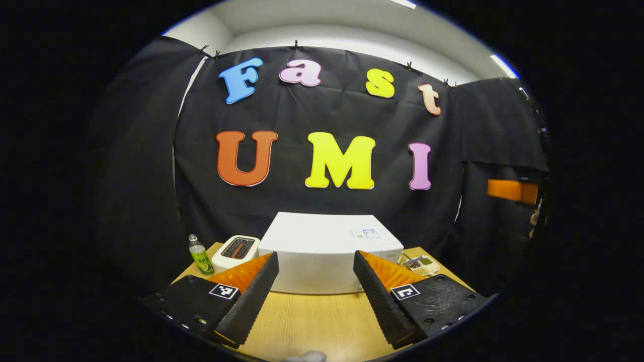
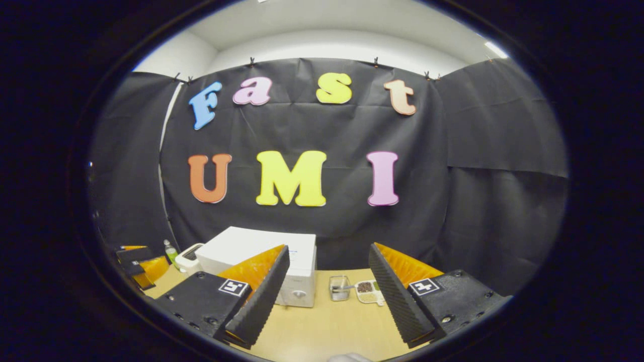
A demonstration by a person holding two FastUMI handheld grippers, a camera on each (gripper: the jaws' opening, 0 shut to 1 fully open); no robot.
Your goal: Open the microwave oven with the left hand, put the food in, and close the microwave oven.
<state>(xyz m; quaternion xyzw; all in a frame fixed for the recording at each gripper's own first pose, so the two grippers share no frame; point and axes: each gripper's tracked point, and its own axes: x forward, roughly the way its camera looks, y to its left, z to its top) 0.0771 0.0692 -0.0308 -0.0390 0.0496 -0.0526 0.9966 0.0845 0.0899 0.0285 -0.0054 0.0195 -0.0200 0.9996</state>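
- At the centre bottom of the left gripper view, the white microwave oven (image 1: 322,251) sits on the counter (image 1: 312,322) with its door looking shut; your left hand-held gripper (image 1: 316,281) hangs well short of it, fingers spread wide and empty
- In the lower middle of the right gripper view, the food tray (image 2: 369,292) lies on the counter just right of the microwave oven (image 2: 266,266), beside a small clear container (image 2: 340,287); your right hand-held gripper (image 2: 327,291) is also apart and holding nothing
- I can't make out a door handle from here, so you may close on the wrong edge and shove the whole oven back instead of opening it
- At the lower left of the left gripper view, a toaster (image 1: 235,252) and a green bottle (image 1: 200,255) stand close to the oven; a wide approach could knock the bottle over
- The tray looks shallow and loosely filled, so tilting it on the lift would likely spill it
- Reaching for the wrong dish is an easy slip, as the two sit almost touching
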